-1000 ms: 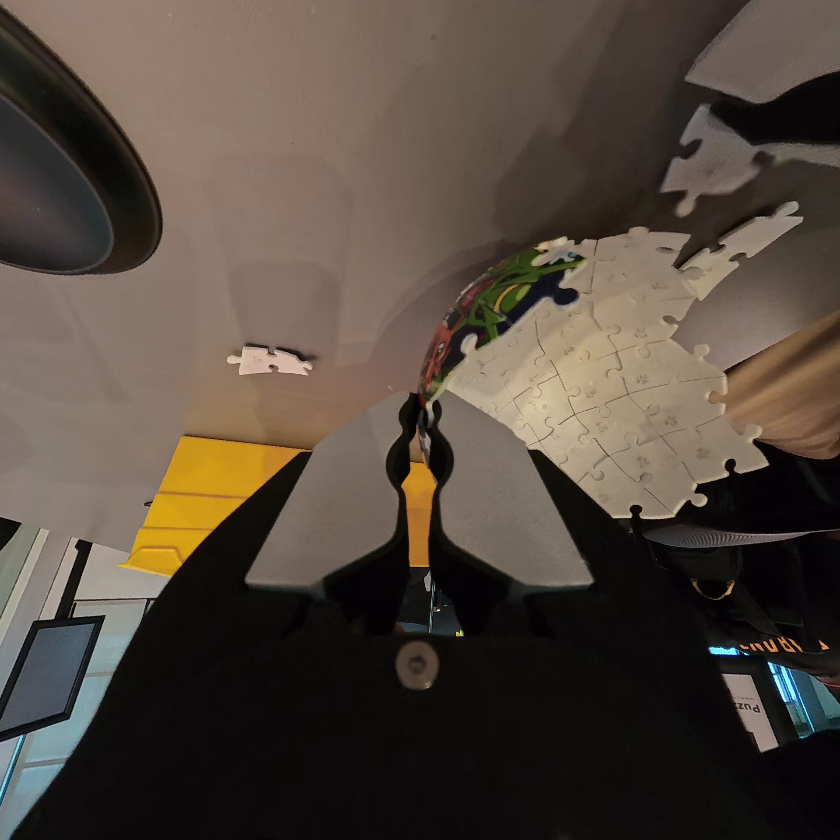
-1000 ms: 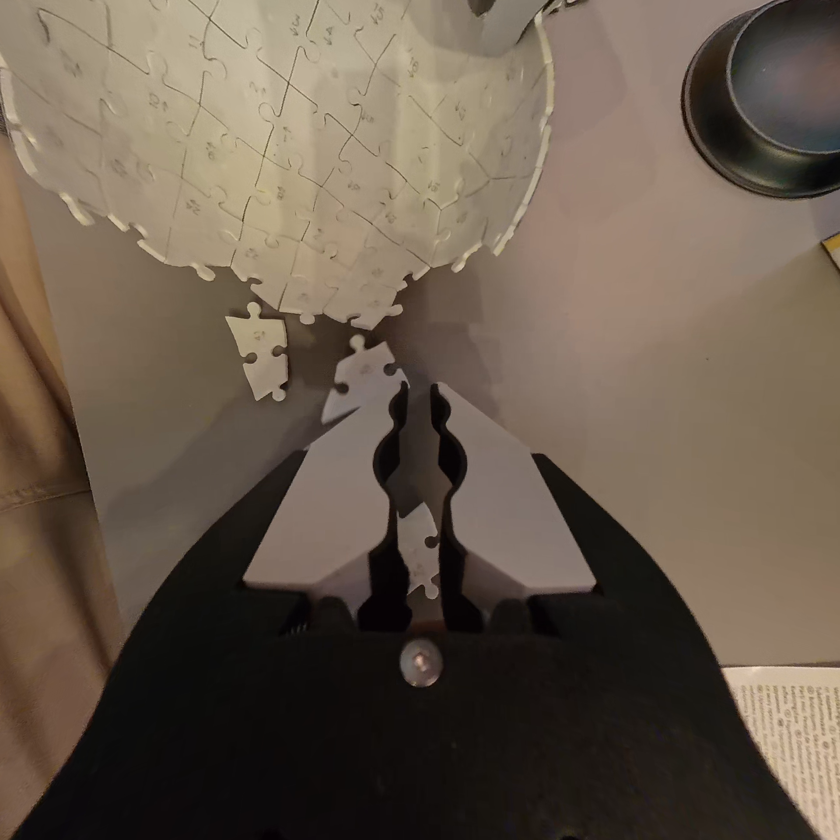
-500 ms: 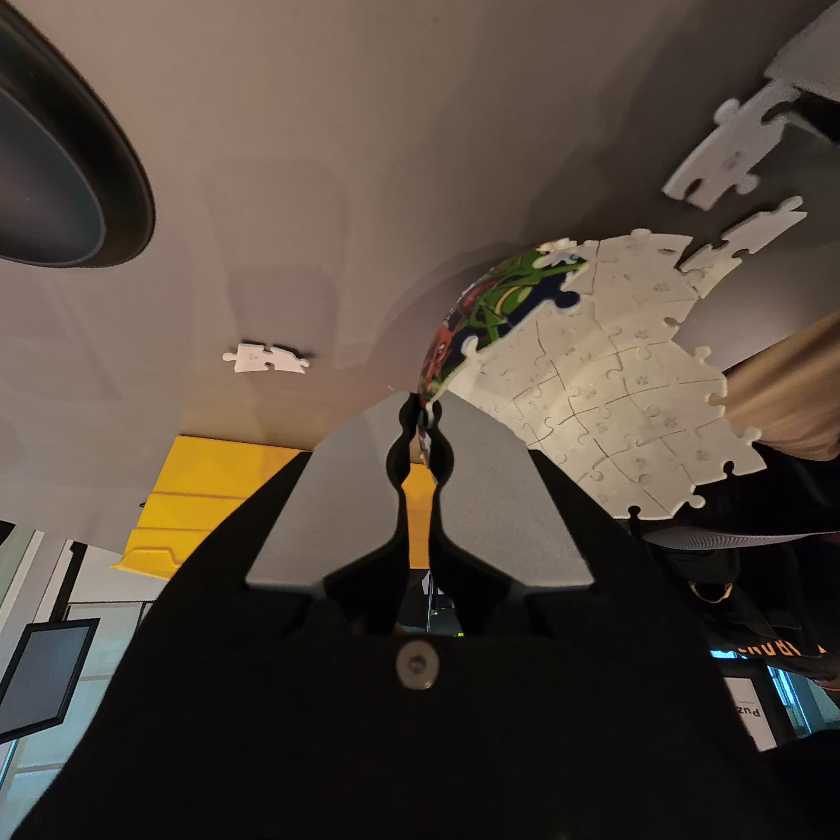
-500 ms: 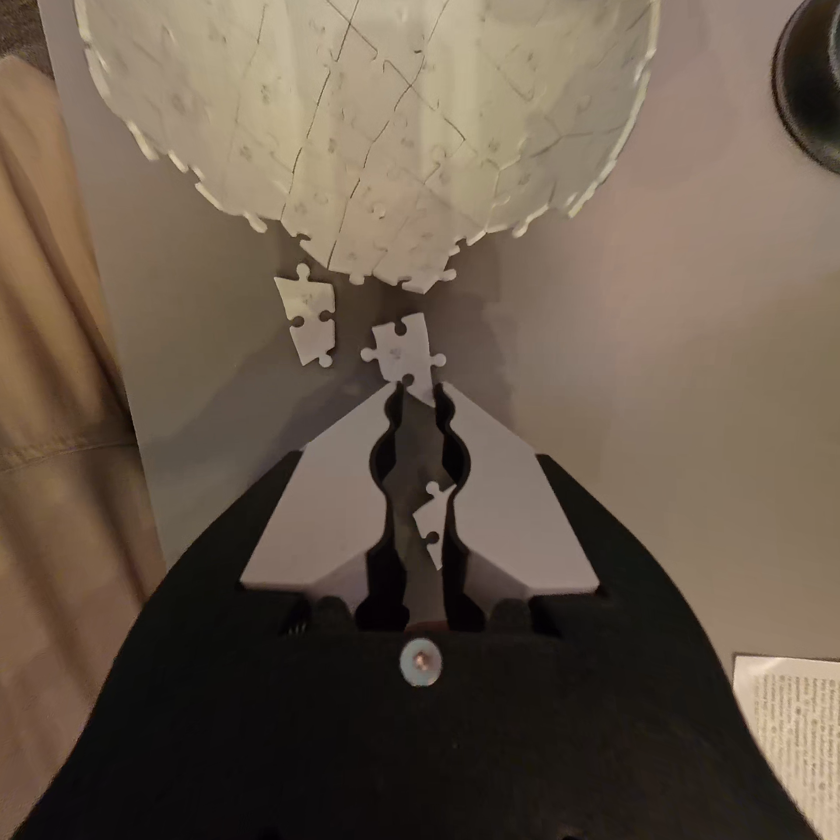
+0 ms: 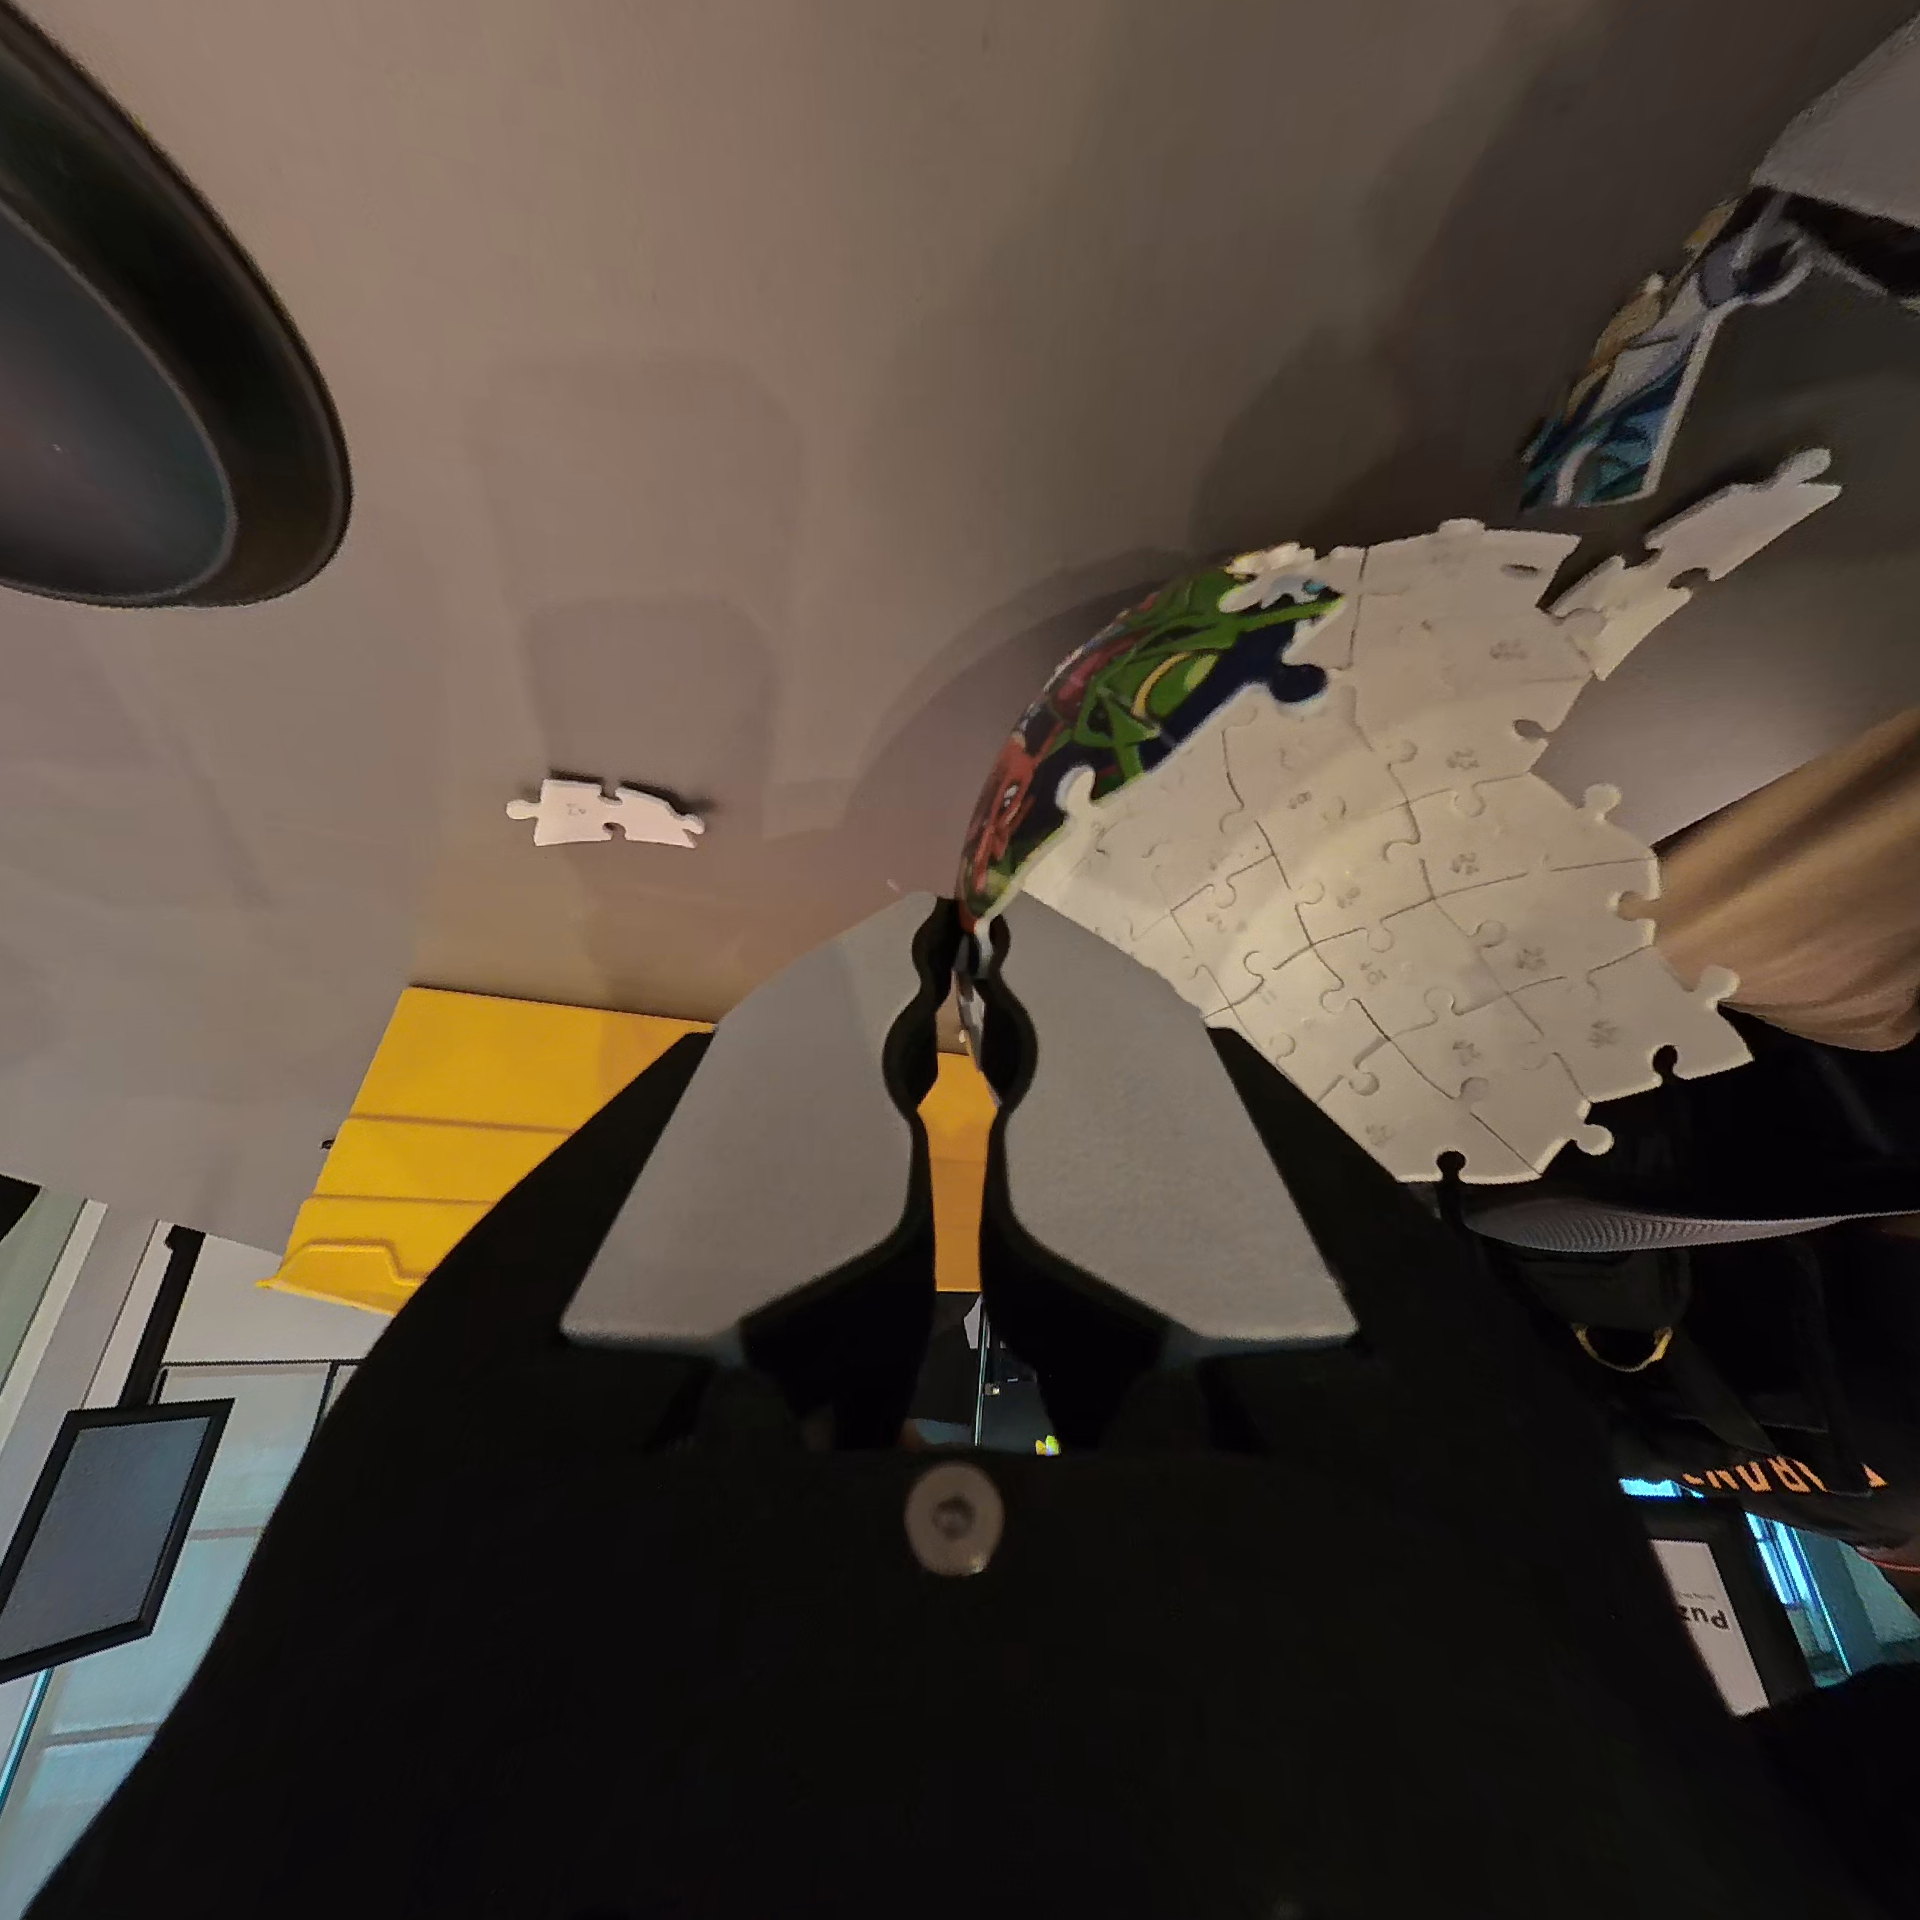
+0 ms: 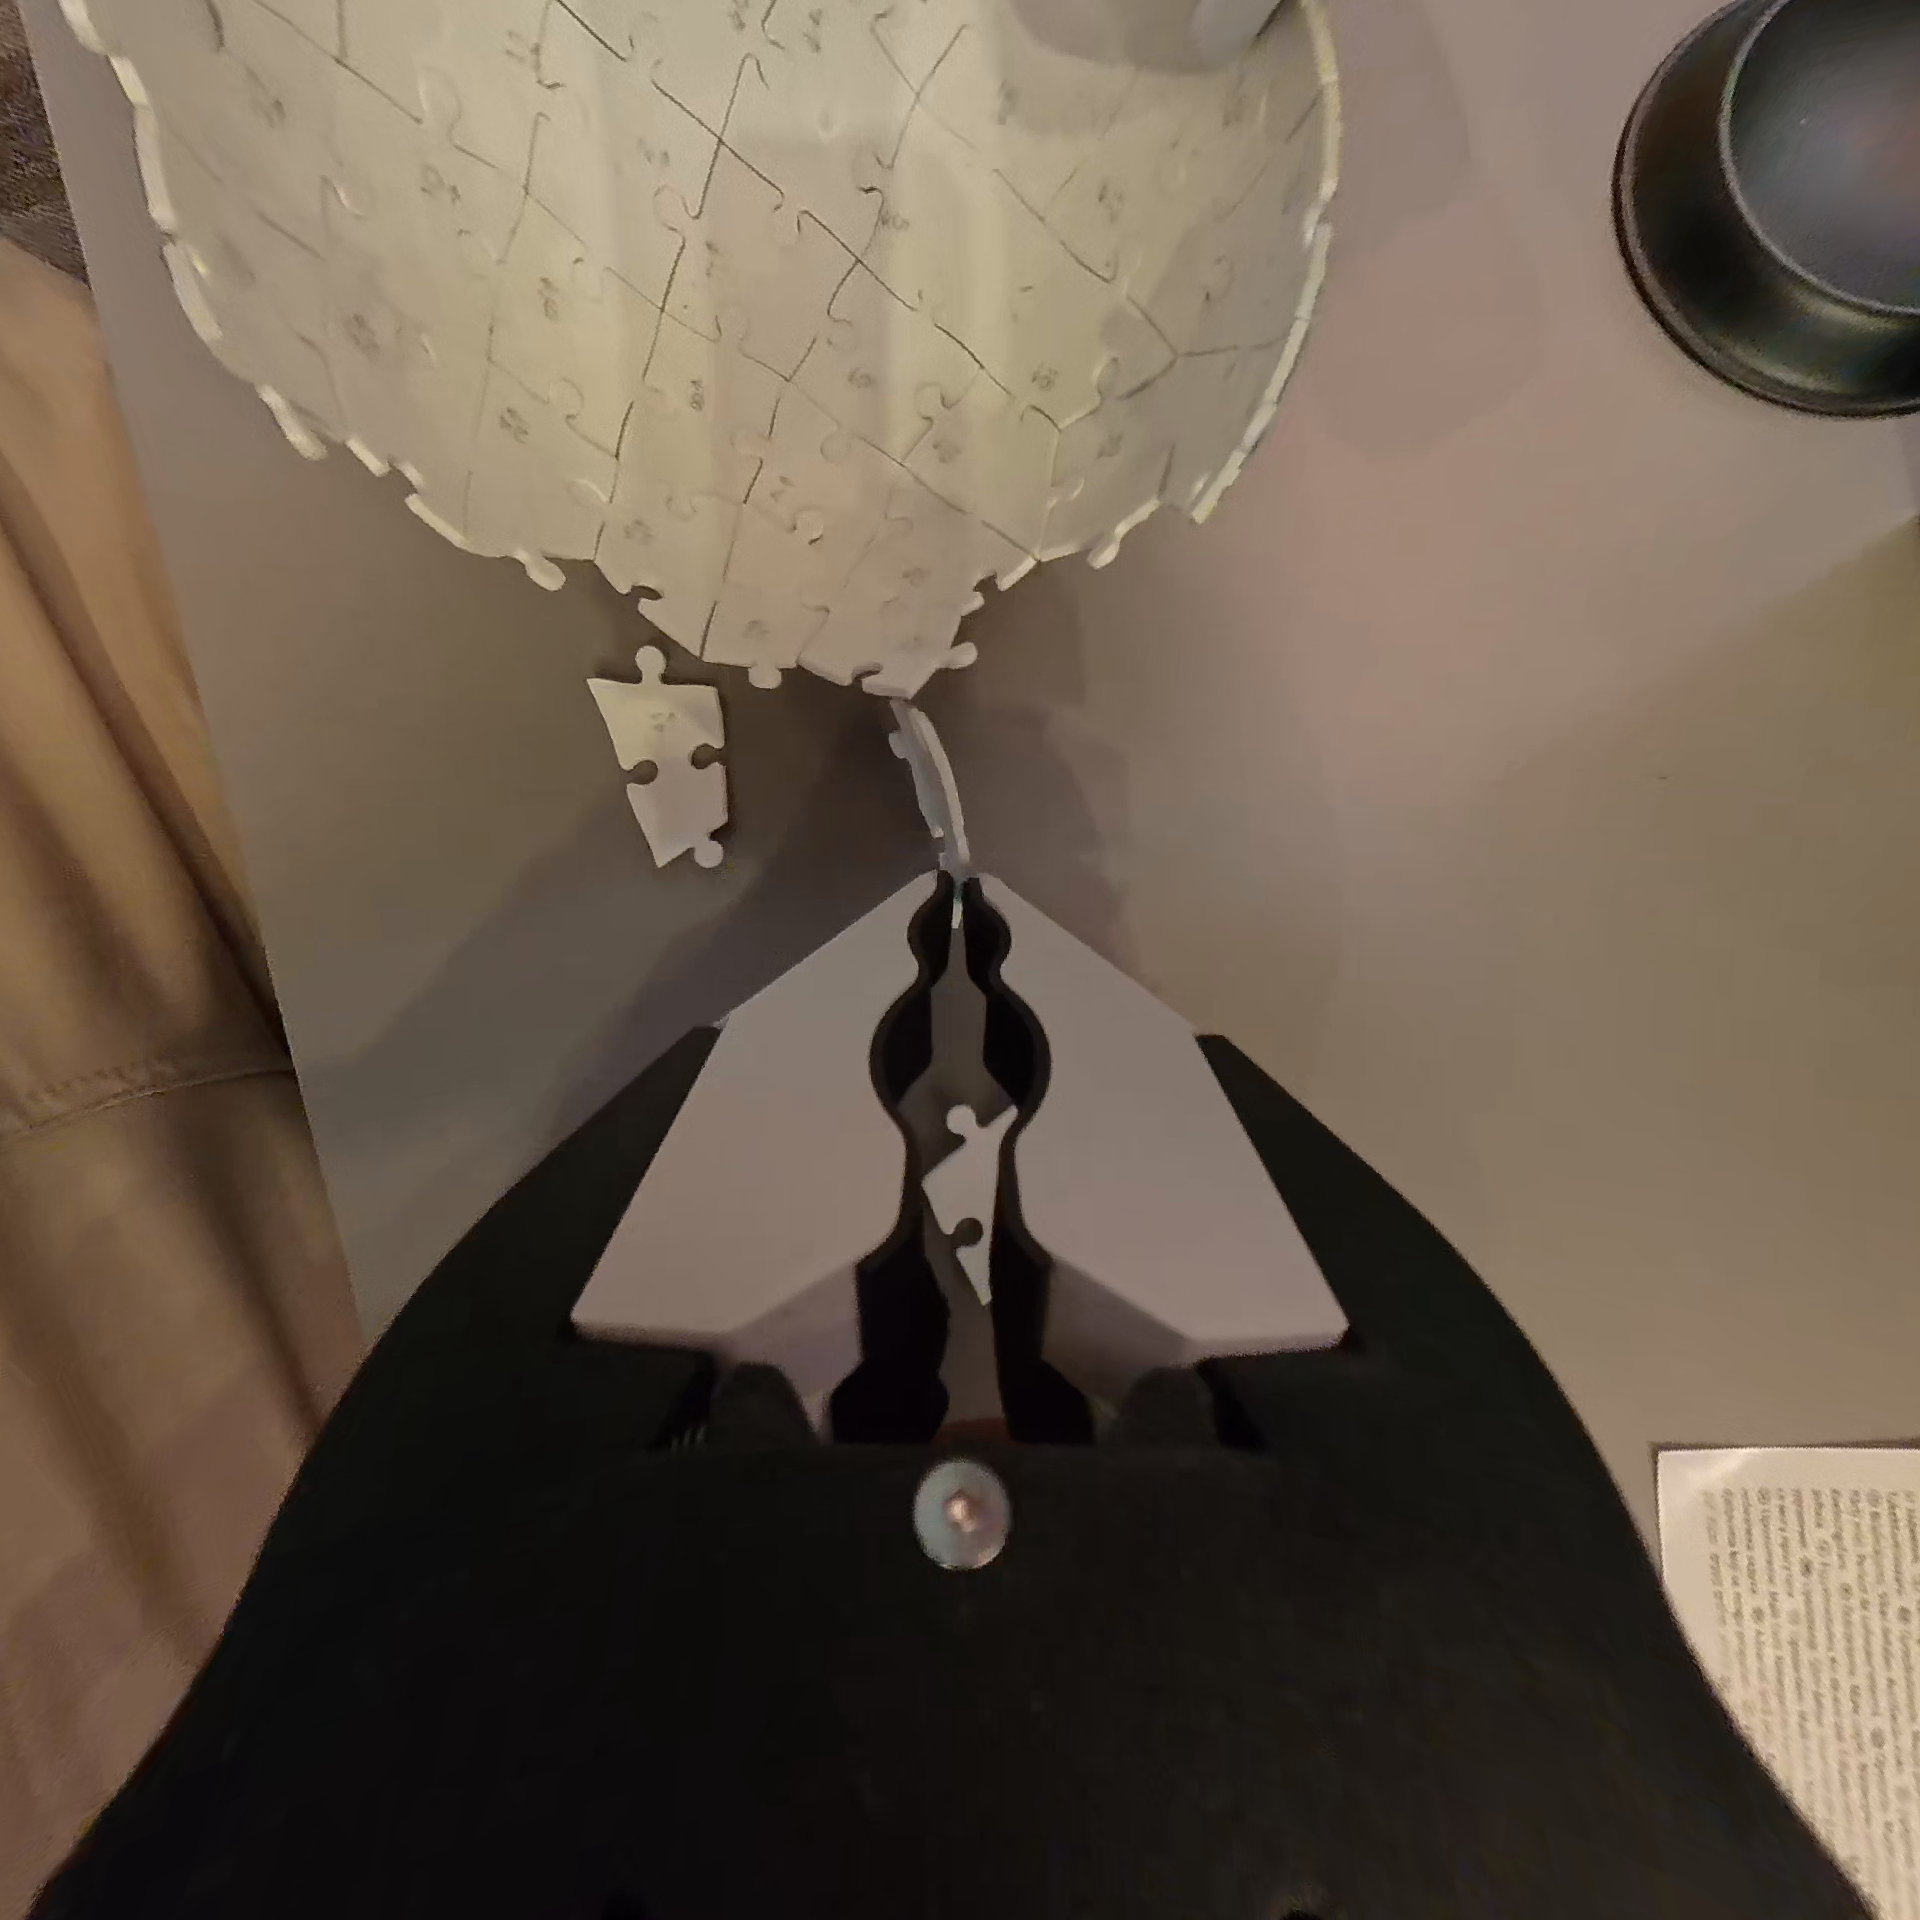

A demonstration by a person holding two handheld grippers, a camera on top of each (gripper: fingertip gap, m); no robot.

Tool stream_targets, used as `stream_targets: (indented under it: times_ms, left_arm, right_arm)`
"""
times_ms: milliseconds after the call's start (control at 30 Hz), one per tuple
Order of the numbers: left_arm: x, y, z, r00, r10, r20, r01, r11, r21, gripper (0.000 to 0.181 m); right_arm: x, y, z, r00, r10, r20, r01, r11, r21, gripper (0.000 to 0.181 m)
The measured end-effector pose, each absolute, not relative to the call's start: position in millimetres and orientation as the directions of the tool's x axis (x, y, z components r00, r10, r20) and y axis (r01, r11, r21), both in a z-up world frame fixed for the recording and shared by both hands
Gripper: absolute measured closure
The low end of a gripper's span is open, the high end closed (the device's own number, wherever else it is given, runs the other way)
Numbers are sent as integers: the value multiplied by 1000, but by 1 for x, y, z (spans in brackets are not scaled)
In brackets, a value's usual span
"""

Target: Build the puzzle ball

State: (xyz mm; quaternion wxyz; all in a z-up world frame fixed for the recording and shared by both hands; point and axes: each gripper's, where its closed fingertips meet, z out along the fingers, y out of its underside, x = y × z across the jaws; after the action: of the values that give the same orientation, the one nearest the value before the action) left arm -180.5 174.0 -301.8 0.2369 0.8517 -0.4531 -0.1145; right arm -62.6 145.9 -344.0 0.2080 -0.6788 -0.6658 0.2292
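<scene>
The half-built puzzle ball (image 5: 1403, 883) is a white curved shell with a coloured outer face. My left gripper (image 5: 966, 914) is shut on its rim and holds it up. In the right wrist view the shell's (image 6: 727, 312) white inside fills the top. My right gripper (image 6: 958, 888) is shut on a single puzzle piece (image 6: 930, 790), held edge-on just below the shell's lower rim. In the left wrist view that piece (image 5: 1621, 395) shows its coloured face at the top right, under the right gripper's grey finger (image 5: 1849, 135).
Loose white pieces lie on the grey table: one left of the held piece (image 6: 670, 769), one under my right fingers (image 6: 971, 1184), one farther off (image 5: 603, 812). There is a black bowl (image 6: 1808, 208), a printed leaflet (image 6: 1808, 1621), a yellow box (image 5: 499, 1122) and beige fabric (image 6: 104, 935) at the left edge. There is about 12 centimetres between the tips of the two grippers.
My right gripper has closed on the piece that lay before its tips and lifted it, turning it edge-on near the shell's rim. My left gripper still holds the shell.
</scene>
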Motion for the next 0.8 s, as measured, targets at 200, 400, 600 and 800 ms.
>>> stream_targets:
  times_ms: [200,400,600,800]
  left_arm:
    - [-179,175,-302,560,-828,16,-713,-472,519,179]
    - [-175,177,-301,548,-836,7,-706,-458,540,179]
    - [-170,179,-301,530,-848,-4,-691,-434,578,179]
    - [-163,181,-300,511,-859,-13,-675,-411,613,179]
  right_arm:
    - [-64,156,-334,86,991,-100,772,-130,-622,181]
    - [-70,163,-328,171,957,-235,714,-285,-639,181]
    - [-73,162,-336,182,948,-261,726,-309,-614,181]
    - [-73,163,-342,200,941,-272,732,-328,-597,181]
